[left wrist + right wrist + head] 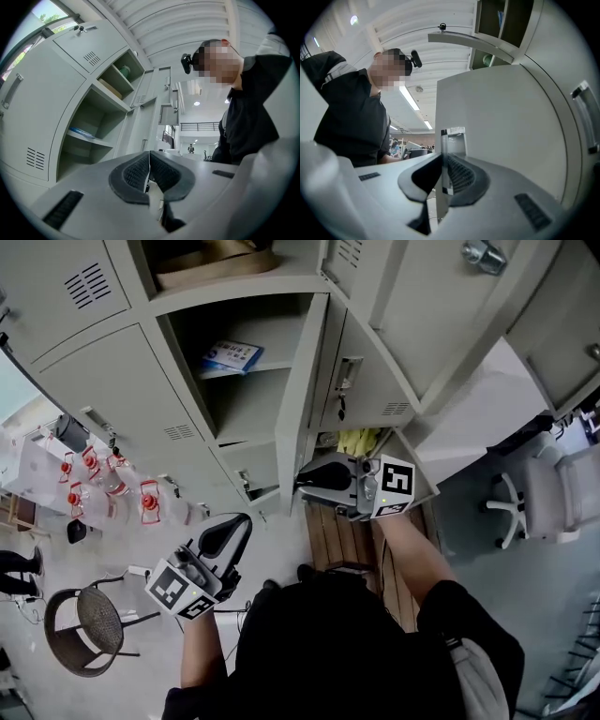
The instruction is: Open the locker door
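So the locker door looks pretty much open at this point. It's swung way out from the frame and you can see right into the compartment, shelf and all. The right tool is clamped on the door's free edge down low, with the thin sheet metal pinched between its jaws. The left tool hangs off to the side, well apart from the door, jaws pressed together with nothing in them. I'd guess all that's left is maybe a bit more swing and letting go. Not much writing anywhere: the blue booklet on the shelf has print too small to read, and the cubes on the tools just carry black-and-white square markers.
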Demonstrator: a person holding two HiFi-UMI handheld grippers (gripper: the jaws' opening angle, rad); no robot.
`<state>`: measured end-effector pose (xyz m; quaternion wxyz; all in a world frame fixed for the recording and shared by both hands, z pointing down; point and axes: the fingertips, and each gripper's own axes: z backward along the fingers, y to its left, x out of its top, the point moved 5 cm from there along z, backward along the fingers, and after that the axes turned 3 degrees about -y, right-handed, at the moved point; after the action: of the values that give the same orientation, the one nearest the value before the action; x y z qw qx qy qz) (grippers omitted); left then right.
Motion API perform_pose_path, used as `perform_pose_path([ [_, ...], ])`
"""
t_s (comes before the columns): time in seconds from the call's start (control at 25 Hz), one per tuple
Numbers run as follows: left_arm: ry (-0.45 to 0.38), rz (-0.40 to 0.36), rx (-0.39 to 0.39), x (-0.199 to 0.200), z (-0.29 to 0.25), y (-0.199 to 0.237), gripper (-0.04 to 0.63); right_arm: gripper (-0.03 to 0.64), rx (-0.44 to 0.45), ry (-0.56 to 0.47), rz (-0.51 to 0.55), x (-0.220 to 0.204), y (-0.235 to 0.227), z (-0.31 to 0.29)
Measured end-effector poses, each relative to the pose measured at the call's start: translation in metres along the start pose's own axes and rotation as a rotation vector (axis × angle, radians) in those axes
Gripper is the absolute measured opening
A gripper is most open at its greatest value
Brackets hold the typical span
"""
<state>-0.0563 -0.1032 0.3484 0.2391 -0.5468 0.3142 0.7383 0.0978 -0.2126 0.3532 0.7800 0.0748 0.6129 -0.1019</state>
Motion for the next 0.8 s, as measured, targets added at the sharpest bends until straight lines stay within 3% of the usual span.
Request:
perform_pose_path([
  [0.8,0.025,-0.018,0.000,-0.015,-0.044,-0.025,0.017,0.052,0.159,-0.034,-0.052,0.009,0.003,0.056],
])
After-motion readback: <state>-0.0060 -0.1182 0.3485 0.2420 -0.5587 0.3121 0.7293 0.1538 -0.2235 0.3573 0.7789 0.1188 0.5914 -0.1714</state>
